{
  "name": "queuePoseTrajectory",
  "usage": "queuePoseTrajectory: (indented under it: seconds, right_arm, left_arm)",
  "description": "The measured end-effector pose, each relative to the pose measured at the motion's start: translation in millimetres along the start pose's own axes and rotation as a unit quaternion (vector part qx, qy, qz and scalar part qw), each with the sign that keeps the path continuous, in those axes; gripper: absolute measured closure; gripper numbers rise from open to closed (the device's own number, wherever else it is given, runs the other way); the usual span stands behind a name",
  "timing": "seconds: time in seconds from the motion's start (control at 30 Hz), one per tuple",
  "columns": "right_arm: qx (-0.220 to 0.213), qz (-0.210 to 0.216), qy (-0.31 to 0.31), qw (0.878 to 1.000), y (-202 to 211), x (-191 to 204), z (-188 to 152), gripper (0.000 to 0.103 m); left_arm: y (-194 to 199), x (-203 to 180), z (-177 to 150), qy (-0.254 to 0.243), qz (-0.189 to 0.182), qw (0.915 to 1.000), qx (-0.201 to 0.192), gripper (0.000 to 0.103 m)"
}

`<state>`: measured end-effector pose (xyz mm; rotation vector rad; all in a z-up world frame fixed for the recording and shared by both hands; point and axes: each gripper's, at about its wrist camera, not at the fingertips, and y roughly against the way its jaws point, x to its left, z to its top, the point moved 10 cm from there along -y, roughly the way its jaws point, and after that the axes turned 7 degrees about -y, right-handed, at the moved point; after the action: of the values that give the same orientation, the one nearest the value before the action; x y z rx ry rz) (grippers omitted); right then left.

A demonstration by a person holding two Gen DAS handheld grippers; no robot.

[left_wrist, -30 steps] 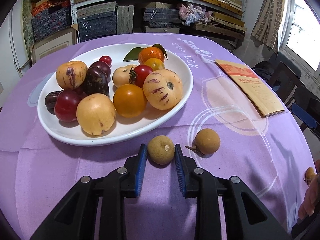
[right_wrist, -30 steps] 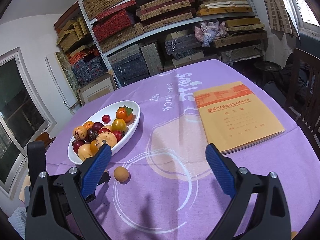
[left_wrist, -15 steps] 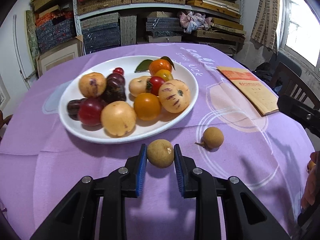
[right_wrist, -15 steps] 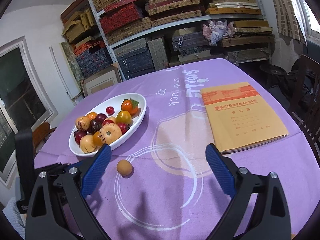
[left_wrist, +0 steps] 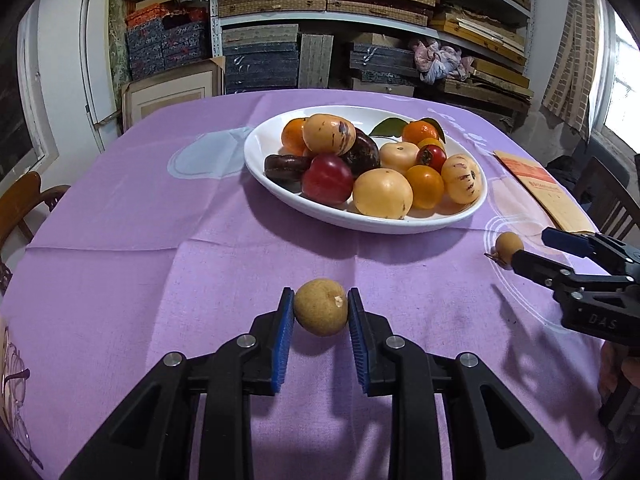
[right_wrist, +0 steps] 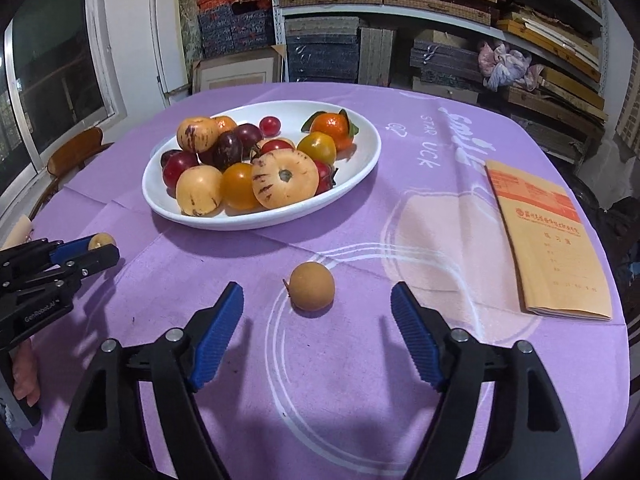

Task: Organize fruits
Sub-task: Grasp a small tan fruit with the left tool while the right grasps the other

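Left wrist view shows us clamping one longan [left_wrist: 320, 312] in the left gripper [left_wrist: 320, 318]: both blue fingers [left_wrist: 282, 344] press on its flanks, and it seems to ride just clear of the purple cloth on the desk [left_wrist: 160, 220], though we cannot be sure it is lifted. Ahead of it sits the white plate [left_wrist: 280, 182], heaped with tomatoes, a tangerine with leaves, dark plums and striped pepino melons.

From the right wrist view, the second longan [right_wrist: 311, 286] lies on the cloth just short of the plate's near rim, apart from it. Our right gripper [right_wrist: 316, 332] straddles the space before that fruit; its fingers are closing, yet the pads are not on the fruit, which lies just beyond the tips, so nothing is held there.

As we judge it, most of the sorting is done: the bulk of the fruit is already on the plate, and two loose longans remain, one in hand and one yet to be taken. Both should then go onto the plate, probably on its barer far side.

Each longan is close to round, so no long axis matters much. The held one shows its pale stem scar up and to the right. The one on the cloth points its short brown stalk to the left, toward the left finger. The yellow exercise book [right_wrist: 548, 236] lies well apart at the right.
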<state>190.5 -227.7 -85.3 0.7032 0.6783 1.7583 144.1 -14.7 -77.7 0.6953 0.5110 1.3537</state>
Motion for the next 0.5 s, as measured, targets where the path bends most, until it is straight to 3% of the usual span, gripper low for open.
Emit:
queuePoseTrajectory:
  seconds: [0.03,0.2,0.5]
  right_arm:
    - [0.005,0.002,0.000,1.000,-3.3,1.3,-0.4,0.043]
    - [0.006,-0.002,-0.001,1.000,-8.3,2.2,1.3,0.045]
    - [0.017,0.003,0.008,1.000,-12.4,7.0,1.3,0.066]
  left_arm:
    - [-0.5,-0.7,-0.9,0.000,-0.003,1.0000,0.001,0.076]
    - [-1.0,-2.9,-3.6,0.002,-0.016,0.9999,0.004,0.076]
    - [-1.7,-5.4,-5.1,0.004,-0.022,0.9997,0.009,0.076]
